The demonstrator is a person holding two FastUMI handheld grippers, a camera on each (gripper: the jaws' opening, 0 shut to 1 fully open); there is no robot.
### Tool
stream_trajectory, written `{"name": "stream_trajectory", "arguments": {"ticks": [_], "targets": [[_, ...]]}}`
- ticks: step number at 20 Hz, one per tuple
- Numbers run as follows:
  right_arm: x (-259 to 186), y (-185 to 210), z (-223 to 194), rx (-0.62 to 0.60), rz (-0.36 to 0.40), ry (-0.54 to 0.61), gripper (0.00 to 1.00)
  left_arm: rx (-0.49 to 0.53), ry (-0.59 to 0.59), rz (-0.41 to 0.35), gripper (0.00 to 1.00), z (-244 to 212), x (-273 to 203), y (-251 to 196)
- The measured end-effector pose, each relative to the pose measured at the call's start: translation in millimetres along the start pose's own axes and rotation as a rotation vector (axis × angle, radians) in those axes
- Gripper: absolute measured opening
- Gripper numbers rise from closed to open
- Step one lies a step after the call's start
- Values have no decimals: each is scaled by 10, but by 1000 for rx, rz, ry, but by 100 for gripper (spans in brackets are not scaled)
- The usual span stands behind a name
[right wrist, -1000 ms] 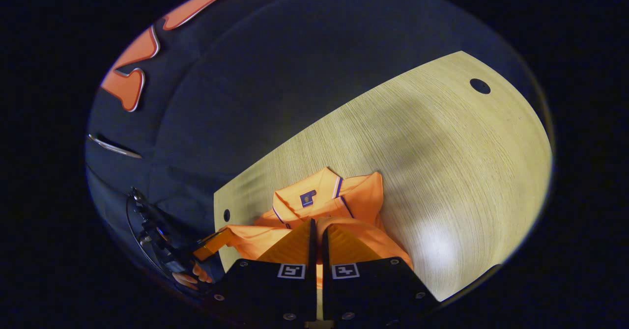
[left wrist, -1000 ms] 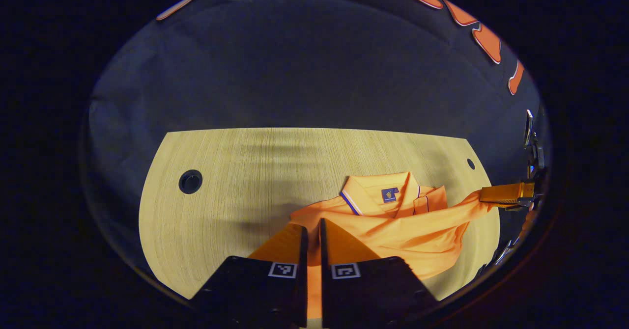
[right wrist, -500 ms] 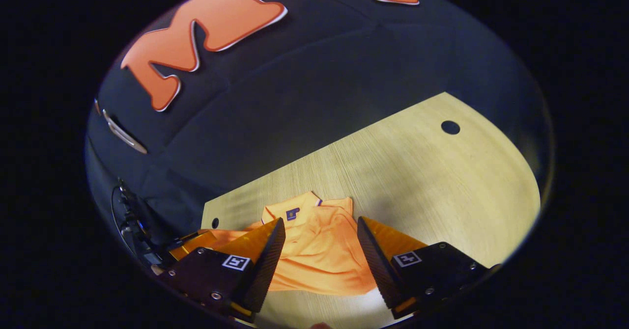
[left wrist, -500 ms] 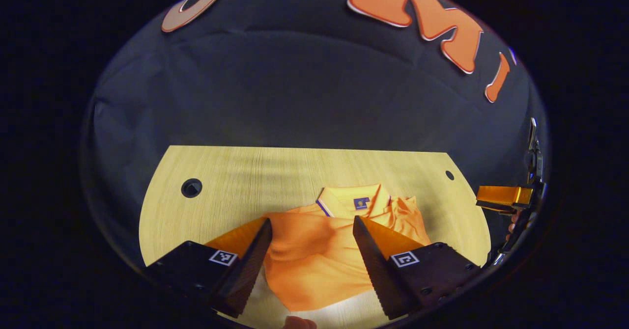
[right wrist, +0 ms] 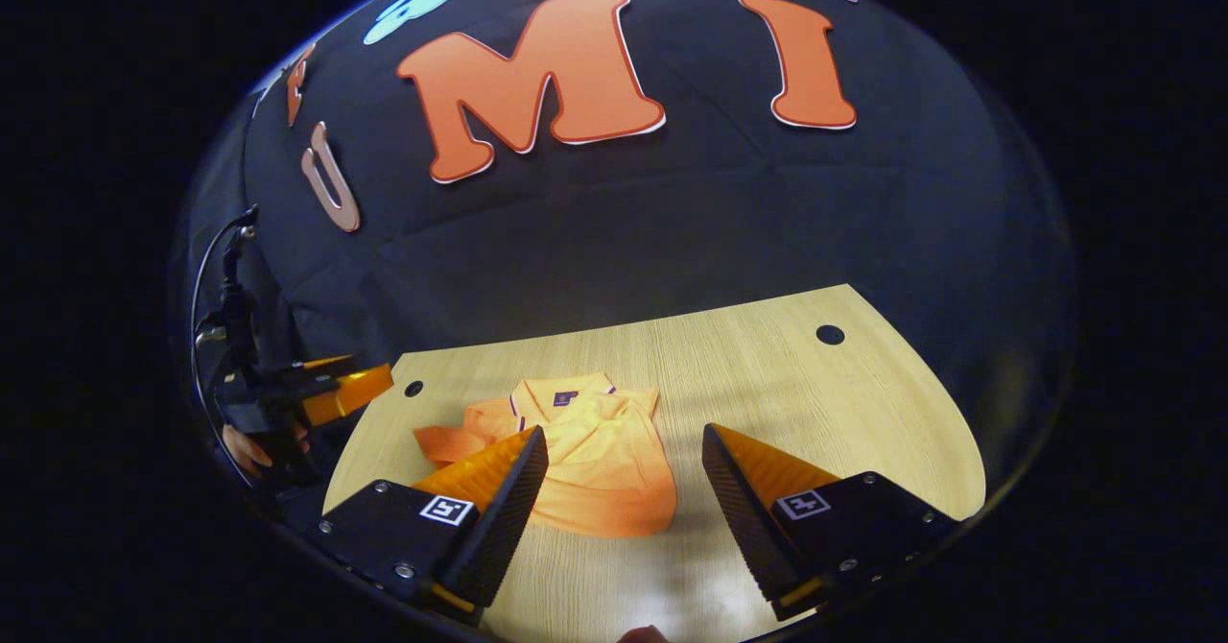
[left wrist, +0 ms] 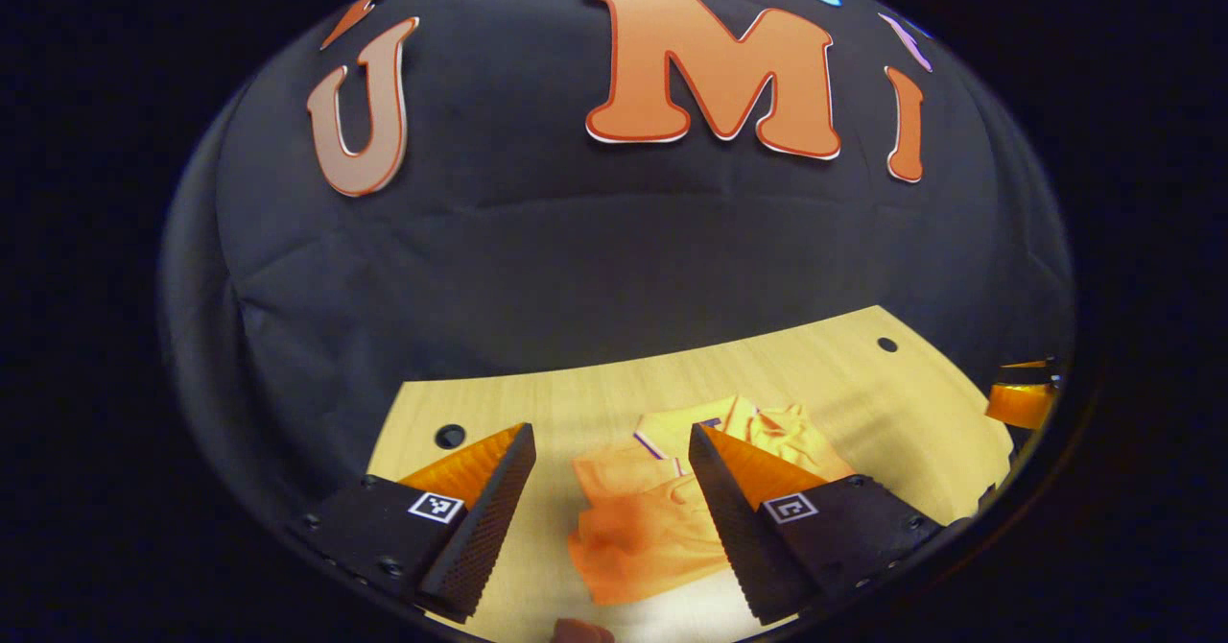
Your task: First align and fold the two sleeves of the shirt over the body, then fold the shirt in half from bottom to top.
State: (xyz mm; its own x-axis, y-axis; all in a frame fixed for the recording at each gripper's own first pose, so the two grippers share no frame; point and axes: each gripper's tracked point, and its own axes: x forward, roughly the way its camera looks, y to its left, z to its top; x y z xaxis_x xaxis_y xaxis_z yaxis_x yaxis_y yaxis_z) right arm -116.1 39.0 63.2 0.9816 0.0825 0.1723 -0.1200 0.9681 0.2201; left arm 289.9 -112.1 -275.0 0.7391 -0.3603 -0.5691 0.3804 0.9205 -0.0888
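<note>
The orange polo shirt (left wrist: pixel 645 518) lies on the wooden table (left wrist: pixel 863 393) as a folded bundle, collar (right wrist: pixel 561 398) at the far side and a rounded fold at the near side. A bit of cloth sticks out to the left (right wrist: pixel 439 443). My left gripper (left wrist: pixel 609 437) hovers open above and in front of the shirt, nothing between its fingers. My right gripper (right wrist: pixel 624 434) is also open and raised off the shirt (right wrist: pixel 600 475). The right gripper (left wrist: pixel 1022 398) shows at the far right of the left gripper view; the left gripper (right wrist: pixel 341 389) shows at the left of the right gripper view.
The table has a round hole near each far corner (right wrist: pixel 830 334) (right wrist: pixel 413 389). Bare tabletop stretches to the right of the shirt (right wrist: pixel 844 413). A person's hand (right wrist: pixel 245 446) holds the left gripper beside a cable (right wrist: pixel 225 278). The black cloth wall stands behind the table.
Both grippers were shut on the shirt's cloth, then opened and let it go. They have since lifted and pulled back, and the shirt has settled folded on the table.
</note>
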Motion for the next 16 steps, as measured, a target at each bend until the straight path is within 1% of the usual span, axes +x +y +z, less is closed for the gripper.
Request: {"name": "stream_trajectory", "arguments": {"ticks": [2,3,6,8,10,12,14,16], "targets": [[-243,-28,81,-25,-2,-69,99,-48,-79,-28,99,205,-295,-143],[-377,-38,131,-41,-6,-104,99,-60,-128,-30,99,316,-477,-147],[-769,-50,276,-87,-19,-215,98,-77,-311,-40,98,693,-1016,-169],[-1013,-49,356,-124,-25,-269,98,-81,-426,-39,98,906,-1370,-161],[-1232,-5,417,-153,-16,-327,98,-75,-494,-39,98,914,-1662,-174],[-1447,94,452,-187,0,-398,98,-78,-537,-20,97,893,-1909,-204],[-1637,176,429,-232,9,-465,98,-107,-569,0,96,863,-2170,-248],[-1832,290,383,-280,31,-520,98,-123,-598,-9,98,719,-2476,-407]]}}
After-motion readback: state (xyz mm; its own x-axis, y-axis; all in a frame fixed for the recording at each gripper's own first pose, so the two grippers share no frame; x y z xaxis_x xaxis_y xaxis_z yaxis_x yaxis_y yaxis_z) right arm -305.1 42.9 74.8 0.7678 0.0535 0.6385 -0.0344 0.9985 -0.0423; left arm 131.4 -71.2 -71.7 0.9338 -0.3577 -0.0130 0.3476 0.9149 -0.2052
